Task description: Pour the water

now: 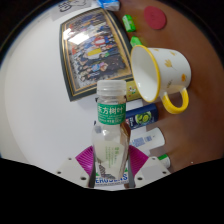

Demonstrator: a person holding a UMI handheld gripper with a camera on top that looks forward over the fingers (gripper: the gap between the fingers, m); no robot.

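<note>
A clear plastic water bottle (110,130) with a green-and-white label and no cap stands upright between my fingers. My gripper (111,158) is shut on the bottle, with the magenta pads (85,157) pressing on both of its sides. Just beyond the bottle's neck and to the right, a person's hand (185,45) holds a white and yellow mug (164,72) tilted, its open mouth turned toward the bottle. The bottle's mouth is a little below and left of the mug's rim.
A framed picture (92,50) lies on the white table (35,110) beyond the bottle. A red round lid (153,16) and a green item (130,22) lie farther back. A small blue-and-yellow carton (143,117) sits to the right of the bottle.
</note>
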